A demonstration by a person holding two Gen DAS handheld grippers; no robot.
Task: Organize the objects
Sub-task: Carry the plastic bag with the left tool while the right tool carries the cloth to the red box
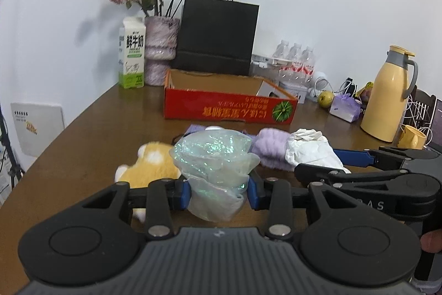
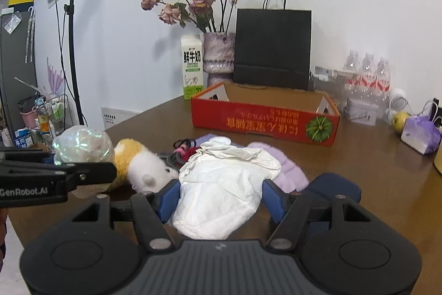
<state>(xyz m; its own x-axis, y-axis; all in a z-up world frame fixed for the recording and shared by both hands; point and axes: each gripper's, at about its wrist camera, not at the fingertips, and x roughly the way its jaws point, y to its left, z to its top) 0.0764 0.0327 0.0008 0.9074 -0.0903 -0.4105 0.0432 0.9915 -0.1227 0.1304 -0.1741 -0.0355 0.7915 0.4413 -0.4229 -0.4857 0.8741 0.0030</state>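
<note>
Between left hand-held gripper (image 1: 219, 194) pads: iridescent film bag (image 1: 215, 156), pinched. Between right hand-held gripper (image 2: 219, 196) pads: crumpled white bag (image 2: 221, 195), pinched. Ahead, well apart: red box (image 2: 265, 116). Likely slipping free, being slick, barely clamped.

An iridescent plastic bag (image 1: 215, 156) and a crumpled white bag (image 2: 221, 195) are sitting pinched above the table, a red cardboard box (image 2: 265, 118) lying open behind

We've got a glossy wooden table (image 2: 359, 170), a crinkly iridescent plastic bag (image 1: 215, 156), a matt crumpled white paper-like bag (image 2: 221, 195), a fluffy orange plush toy (image 1: 149, 165), fuzzy purple cloth (image 1: 272, 148), and a printed red cardboard box (image 1: 229, 107).
</note>
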